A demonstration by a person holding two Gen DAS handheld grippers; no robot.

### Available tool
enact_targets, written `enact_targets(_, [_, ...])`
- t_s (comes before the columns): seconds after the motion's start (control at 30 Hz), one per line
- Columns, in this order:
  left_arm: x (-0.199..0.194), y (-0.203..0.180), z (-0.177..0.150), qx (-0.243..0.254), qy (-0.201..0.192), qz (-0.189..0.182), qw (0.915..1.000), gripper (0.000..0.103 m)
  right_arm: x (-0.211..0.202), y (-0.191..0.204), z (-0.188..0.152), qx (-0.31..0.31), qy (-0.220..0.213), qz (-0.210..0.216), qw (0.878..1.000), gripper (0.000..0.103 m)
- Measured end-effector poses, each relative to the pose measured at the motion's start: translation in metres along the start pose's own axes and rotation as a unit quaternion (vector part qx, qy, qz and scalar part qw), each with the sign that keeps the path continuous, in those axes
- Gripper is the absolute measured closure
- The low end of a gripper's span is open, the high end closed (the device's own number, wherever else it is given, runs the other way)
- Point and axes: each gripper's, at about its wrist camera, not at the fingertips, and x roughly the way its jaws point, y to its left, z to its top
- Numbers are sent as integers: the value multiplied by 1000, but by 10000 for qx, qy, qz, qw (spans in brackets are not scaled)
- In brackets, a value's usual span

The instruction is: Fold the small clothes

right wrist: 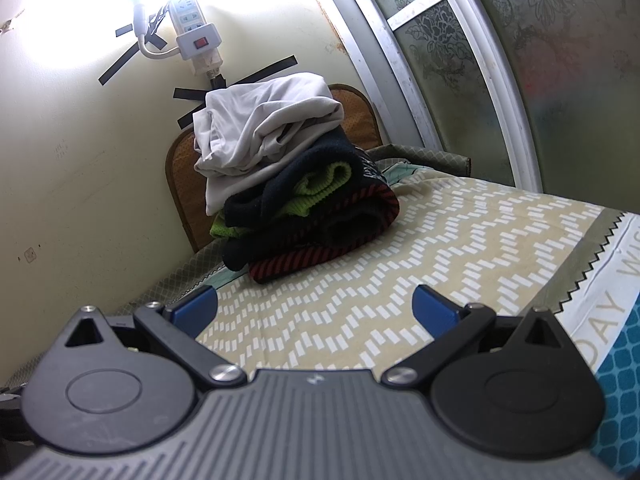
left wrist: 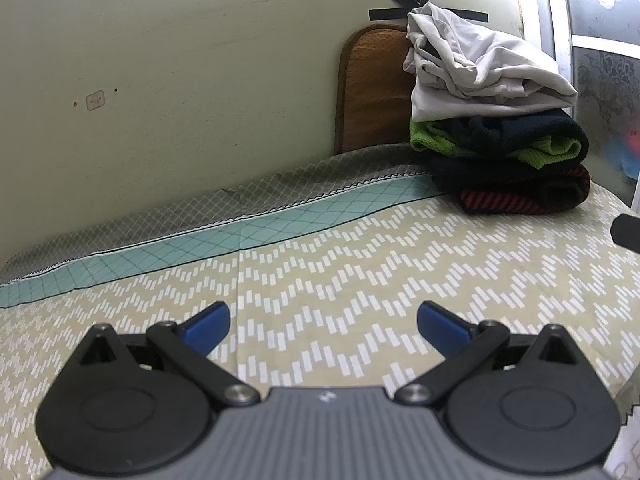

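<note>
A pile of small clothes sits at the far end of the bed against the wall. On top lies a crumpled pale grey garment, also in the right wrist view. Under it are a dark garment with lime green trim and a black and red striped one. My left gripper is open and empty, low over the patterned bedsheet, well short of the pile. My right gripper is open and empty, closer to the pile.
A brown cushion leans on the yellowish wall behind the pile. A white power strip is taped to the wall above. A frosted sliding door borders the bed on the right. A teal and grey blanket edge runs along the wall.
</note>
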Motion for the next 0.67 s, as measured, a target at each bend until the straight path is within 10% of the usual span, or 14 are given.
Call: enact_targets(0.67, [7,4,1,-117,228,-238,9994,0,2,0,0,5,48,-8,10000,0])
